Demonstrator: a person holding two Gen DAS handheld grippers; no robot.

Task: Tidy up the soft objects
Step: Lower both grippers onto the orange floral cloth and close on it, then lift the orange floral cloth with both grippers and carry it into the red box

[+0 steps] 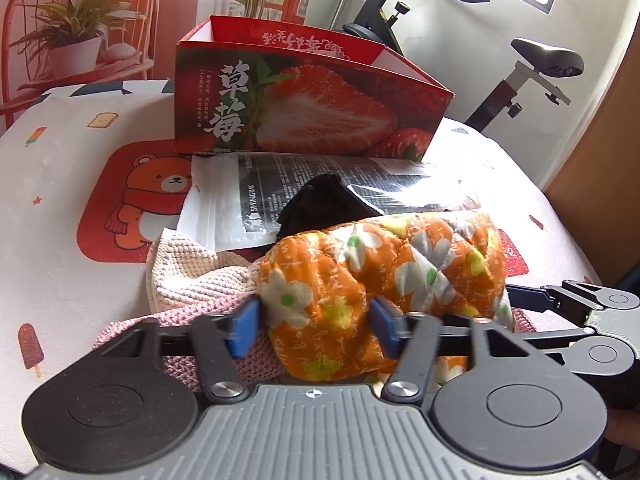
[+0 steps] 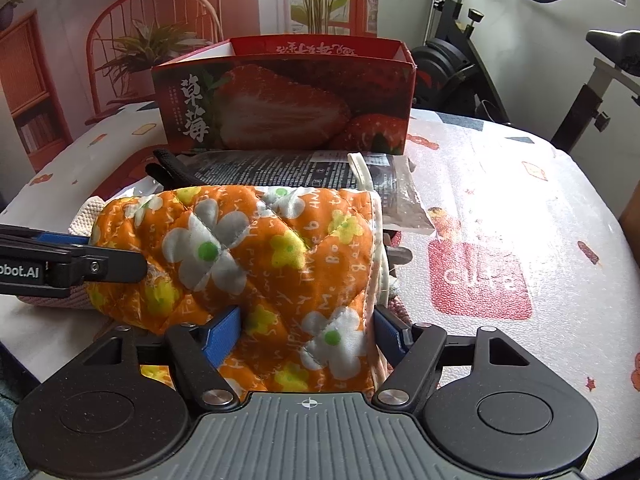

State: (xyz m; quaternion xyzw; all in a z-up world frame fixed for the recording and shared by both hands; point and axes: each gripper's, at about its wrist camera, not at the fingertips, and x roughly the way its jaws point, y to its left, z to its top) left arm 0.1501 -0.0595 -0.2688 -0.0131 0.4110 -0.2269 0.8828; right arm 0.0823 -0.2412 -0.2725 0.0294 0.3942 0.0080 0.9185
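An orange quilted oven mitt (image 1: 384, 264) with white and yellow flowers lies across a heap of soft things on the table. My left gripper (image 1: 316, 324) is shut on its rounded end, with a blue pad pressing in on each side. My right gripper (image 2: 304, 336) is shut on the mitt's (image 2: 248, 248) cuff end, its blue pads dug into the fabric. Under the mitt lie a cream knitted cloth (image 1: 188, 264), a pink knitted cloth (image 1: 168, 318) and a black glove (image 1: 320, 200). The left gripper's finger (image 2: 80, 266) shows at the left edge of the right wrist view.
An open red strawberry box (image 1: 312, 108) stands upright just behind the heap. A printed plastic bag (image 1: 256, 196) lies flat between the box and the heap. The table (image 1: 60, 184) has a white cartoon-print cover. An exercise bike (image 1: 532, 68) stands behind it at the right.
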